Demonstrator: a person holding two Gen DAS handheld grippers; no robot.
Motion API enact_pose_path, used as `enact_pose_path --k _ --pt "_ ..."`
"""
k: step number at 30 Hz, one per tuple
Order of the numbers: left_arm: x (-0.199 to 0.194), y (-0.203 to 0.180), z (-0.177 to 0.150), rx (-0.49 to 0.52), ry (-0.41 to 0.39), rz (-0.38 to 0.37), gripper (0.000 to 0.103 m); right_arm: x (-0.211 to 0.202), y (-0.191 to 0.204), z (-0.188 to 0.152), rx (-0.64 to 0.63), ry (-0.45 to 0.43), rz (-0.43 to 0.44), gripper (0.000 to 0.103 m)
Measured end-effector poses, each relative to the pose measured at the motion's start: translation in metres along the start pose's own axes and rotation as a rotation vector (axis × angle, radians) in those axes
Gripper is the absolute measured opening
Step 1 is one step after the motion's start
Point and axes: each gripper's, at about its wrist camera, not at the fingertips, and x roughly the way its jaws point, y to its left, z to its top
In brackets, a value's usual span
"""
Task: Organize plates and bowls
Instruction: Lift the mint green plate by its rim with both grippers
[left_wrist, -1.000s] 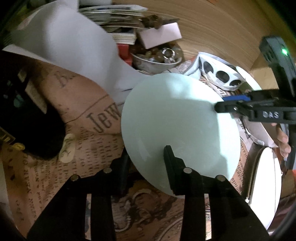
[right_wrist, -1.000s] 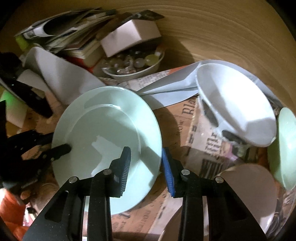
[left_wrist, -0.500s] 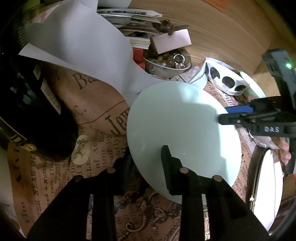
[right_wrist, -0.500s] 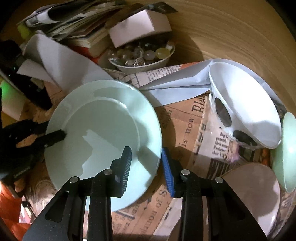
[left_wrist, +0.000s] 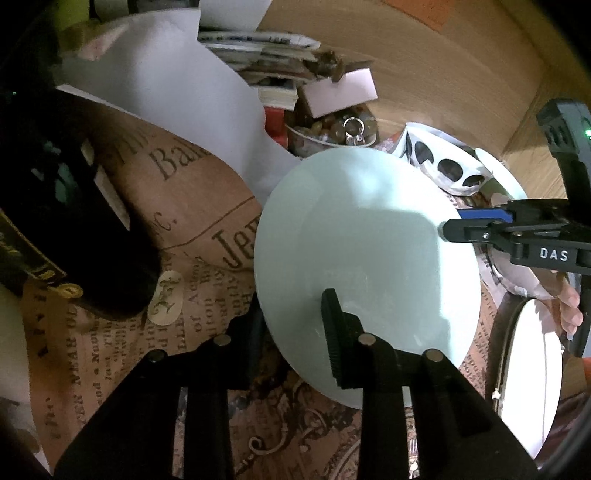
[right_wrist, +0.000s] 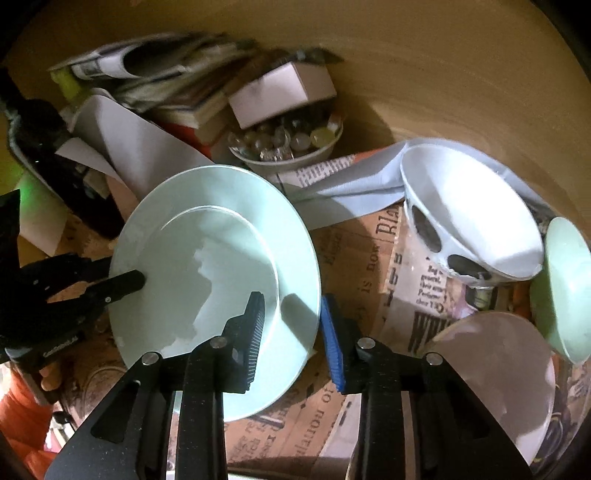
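Pale green plate (right_wrist: 207, 258) is off the table (right_wrist: 369, 254), tilted, held from two sides over the newsprint covering.

Left hand-held gripper (left_wrist: 291, 332): clamped on the plate's near rim, one finger (left_wrist: 334, 339) on the top face, the other below the rim. Same grip and same spot as a second ago.

Right hand-held gripper (right_wrist: 291, 332): straddles the opposite rim, ridged black pad (right_wrist: 255, 332) on the plate's upper face, blue pad (right_wrist: 332, 343) on the outer side. Jaws closing; there is a sliver of gap between the blue pad and the rim in its own wrist view, so contact there is not clear. From the left wrist view its fingertips (left_wrist: 461, 229) sit right on the plate edge.

Change vs a second ago: the right wrist view has shifted, the plate sits further right and higher in frame, and the background stack is motion-blurred. In the left wrist view the dark bottle (left_wrist: 74, 221) takes up more of the frame.

Rest of the table:
- Spotted white bowl (right_wrist: 469, 210), tipped on its side right of the plate.
- Small green bowl (right_wrist: 565, 288) at far right.
- White plate (right_wrist: 498, 369) at lower right.
- Bowl of round glassy bits (right_wrist: 288, 144) behind, beside a heap of papers and books (right_wrist: 155, 81).
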Motion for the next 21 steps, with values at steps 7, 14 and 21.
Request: enact_pose_path --k 7,14,21 --pt "-0.015 -0.005 -0.006 0.009 -0.04 0.02 0.03 -0.031 -0.01 -0.016 0.011 -0.066 0.013 0.023" --pt "-0.031 -0.011 -0.009 0.01 -0.077 0.033 0.03 -0.052 -0.005 -0.019 0.022 -0.115 0.023 0.023" --pt "-0.059 -0.016 -0.015 0.007 -0.149 0.04 0.03 -0.064 -0.001 -0.024 0.032 -0.16 0.041 0.023"
